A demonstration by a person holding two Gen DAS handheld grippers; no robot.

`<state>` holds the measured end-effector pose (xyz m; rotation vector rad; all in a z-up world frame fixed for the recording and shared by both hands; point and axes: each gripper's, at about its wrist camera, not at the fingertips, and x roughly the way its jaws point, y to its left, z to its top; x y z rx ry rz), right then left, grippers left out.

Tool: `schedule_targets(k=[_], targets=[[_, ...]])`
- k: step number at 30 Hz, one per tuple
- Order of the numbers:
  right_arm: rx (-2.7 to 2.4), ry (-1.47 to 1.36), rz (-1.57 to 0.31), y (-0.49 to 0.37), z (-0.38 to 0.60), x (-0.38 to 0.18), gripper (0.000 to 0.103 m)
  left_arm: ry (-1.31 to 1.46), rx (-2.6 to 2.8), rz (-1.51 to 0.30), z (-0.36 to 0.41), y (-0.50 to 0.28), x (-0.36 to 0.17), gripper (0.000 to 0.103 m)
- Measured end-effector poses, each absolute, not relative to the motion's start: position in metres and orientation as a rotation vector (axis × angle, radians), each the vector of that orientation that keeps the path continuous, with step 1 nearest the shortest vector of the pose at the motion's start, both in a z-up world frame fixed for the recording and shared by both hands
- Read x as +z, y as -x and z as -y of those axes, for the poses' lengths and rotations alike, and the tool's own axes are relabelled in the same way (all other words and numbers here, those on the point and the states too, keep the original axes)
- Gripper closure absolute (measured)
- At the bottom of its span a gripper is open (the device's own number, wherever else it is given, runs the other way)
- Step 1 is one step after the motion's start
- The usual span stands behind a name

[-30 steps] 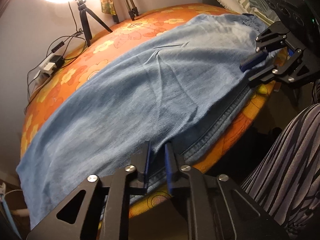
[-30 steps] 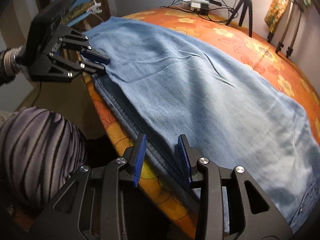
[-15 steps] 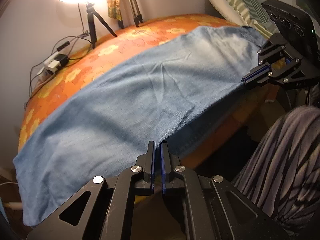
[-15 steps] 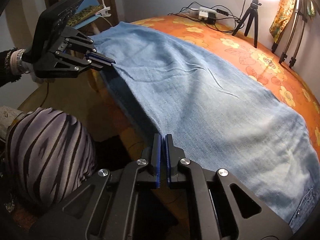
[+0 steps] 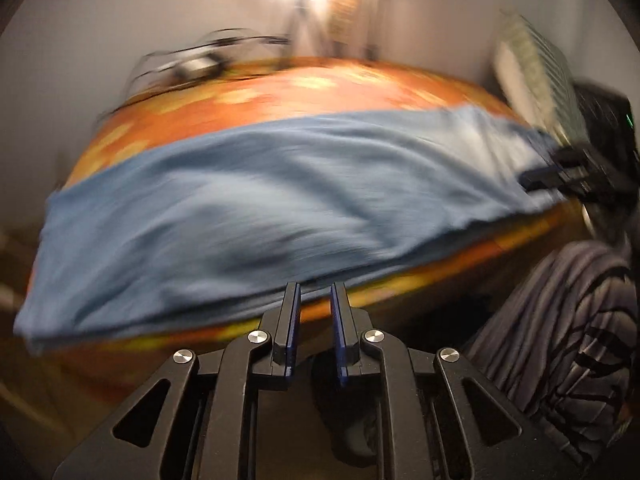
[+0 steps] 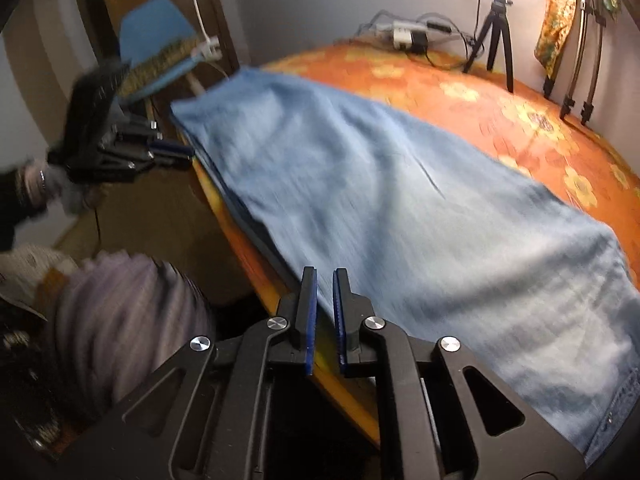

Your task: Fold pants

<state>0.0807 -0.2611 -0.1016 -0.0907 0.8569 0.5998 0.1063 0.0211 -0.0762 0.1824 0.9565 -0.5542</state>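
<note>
While both views blur, the scene reads so:
Pants (image 6: 400, 208): blue denim, spread lengthwise on the table (image 6: 520, 116), one long edge along its near rim.
Left gripper (image 5: 315, 292): jaws opening, small gap, nothing between them, tips at the pants' edge.
Right gripper (image 6: 325, 276): jaws opening, narrow gap, empty, just beside the near edge.
Tripod (image 6: 494, 28): at the table's far side.
</note>
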Motion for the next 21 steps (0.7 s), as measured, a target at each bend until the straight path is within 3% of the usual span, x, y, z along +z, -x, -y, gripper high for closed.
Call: schedule_targets(k=[2, 3, 5, 8, 10, 13, 16, 21], targets=[[0.632, 0.079, -0.837, -0.086, 0.249, -0.098, 0.083, -0.123, -0.486, -0.953, -0.048, -0.11, -0.075, 0.081], [0.637, 0.083, -0.833, -0.089, 0.243, -0.098, 0.081, -0.074, -0.435, -0.949, -0.067, -0.111, -0.074, 0.073], [0.645, 0.11, -0.833, -0.097, 0.223, -0.102, 0.081, 0.012, -0.365, -0.944, -0.1, -0.114, -0.073, 0.066], [0.667, 0.131, -0.853, -0.11, 0.198, -0.111, 0.081, 0.101, -0.279, -0.942, -0.139, -0.12, -0.072, 0.063], [0.686, 0.154, -0.865, -0.12, 0.18, -0.117, 0.081, 0.174, -0.22, -0.938, -0.168, -0.126, -0.073, 0.054], [0.709, 0.165, -0.87, -0.13, 0.163, -0.121, 0.081, 0.303, -0.16, -0.935, -0.204, -0.135, -0.079, 0.051], [0.741, 0.18, -0.892, -0.136, 0.148, -0.126, 0.081, 0.44, -0.108, -0.947, -0.233, -0.145, -0.09, 0.042], [0.784, 0.201, -0.912, -0.14, 0.136, -0.125, 0.081, 0.623, -0.044, -0.962, -0.273, -0.161, -0.106, 0.041]])
